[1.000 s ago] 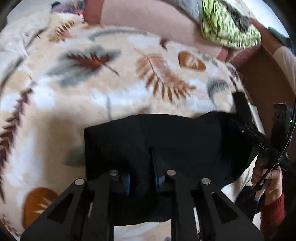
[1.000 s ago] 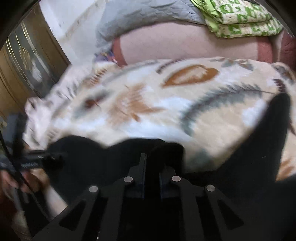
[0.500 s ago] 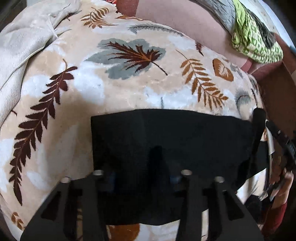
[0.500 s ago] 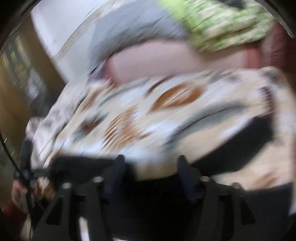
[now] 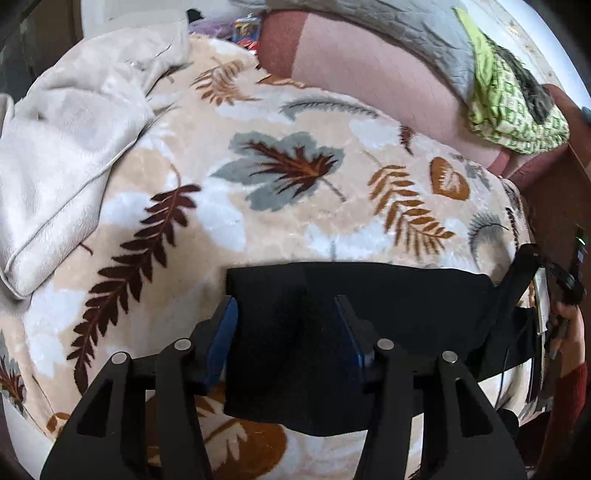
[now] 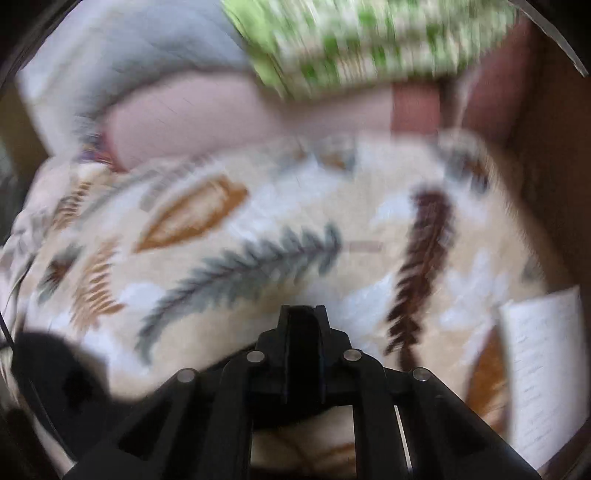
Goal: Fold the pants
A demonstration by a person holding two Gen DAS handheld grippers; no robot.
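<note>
The black pants [image 5: 388, 314] lie folded in a flat band across the leaf-print blanket [image 5: 288, 221], reaching to its right edge. My left gripper [image 5: 284, 301] hovers over their left end. Its jaws are opening, its blue pads [image 5: 223, 332] stand apart, and the cloth lies under them without being pressed. My right gripper [image 6: 303, 310] is over bare blanket in a blurred view. Its jaws are closing and the fingers stand together with nothing between them. A dark blurred shape [image 6: 48, 365] at the lower left of that view looks like the pants' end.
A crumpled beige throw [image 5: 74, 129] lies at the left. A pink bolster [image 5: 369, 62], grey bedding [image 5: 406, 26] and a green patterned cloth [image 5: 517, 99] line the far side. A white sheet of paper [image 6: 543, 369] lies at the right. A hand in a red sleeve [image 5: 569, 332] is at the bed's right edge.
My left gripper let go of the pants and opened, drawing back a little. My right gripper released them, swung right over bare blanket and shut again.
</note>
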